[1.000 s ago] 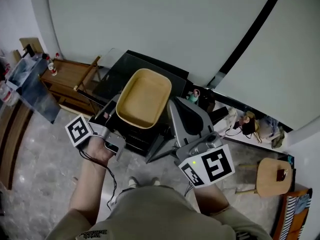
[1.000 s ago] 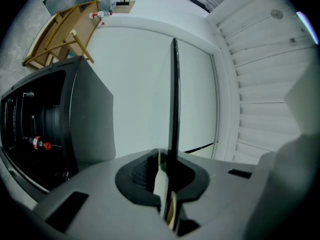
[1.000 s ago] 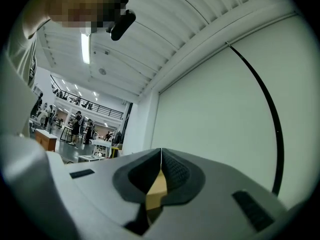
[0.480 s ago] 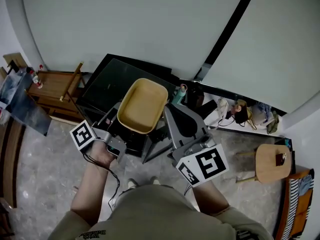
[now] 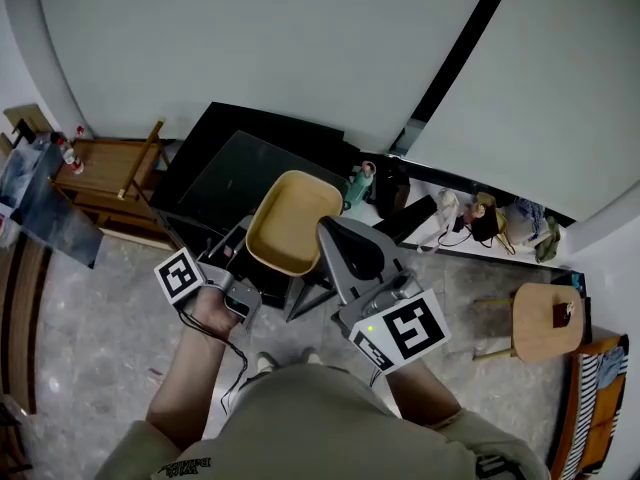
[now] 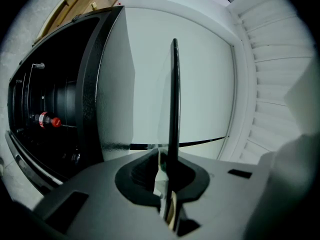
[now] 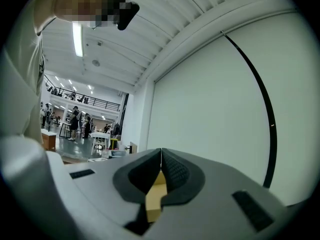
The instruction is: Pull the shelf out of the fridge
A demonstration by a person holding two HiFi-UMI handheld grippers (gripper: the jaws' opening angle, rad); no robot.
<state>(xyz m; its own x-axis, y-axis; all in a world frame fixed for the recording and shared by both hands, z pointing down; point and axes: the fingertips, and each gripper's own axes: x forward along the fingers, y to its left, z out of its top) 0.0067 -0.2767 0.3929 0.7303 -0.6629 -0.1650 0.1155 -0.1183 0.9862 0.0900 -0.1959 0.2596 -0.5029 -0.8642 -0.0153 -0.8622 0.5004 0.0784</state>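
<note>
Shelf (image 5: 288, 223), tan, tray-shaped: held out just in front of the black fridge (image 5: 235, 158), clamped at its edges by the left gripper (image 6: 167, 176) and, seemingly, the right gripper (image 7: 160, 164).

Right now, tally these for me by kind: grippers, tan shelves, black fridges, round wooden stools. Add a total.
grippers: 2, the left gripper and the right gripper
tan shelf: 1
black fridge: 1
round wooden stool: 1
total: 5
</note>
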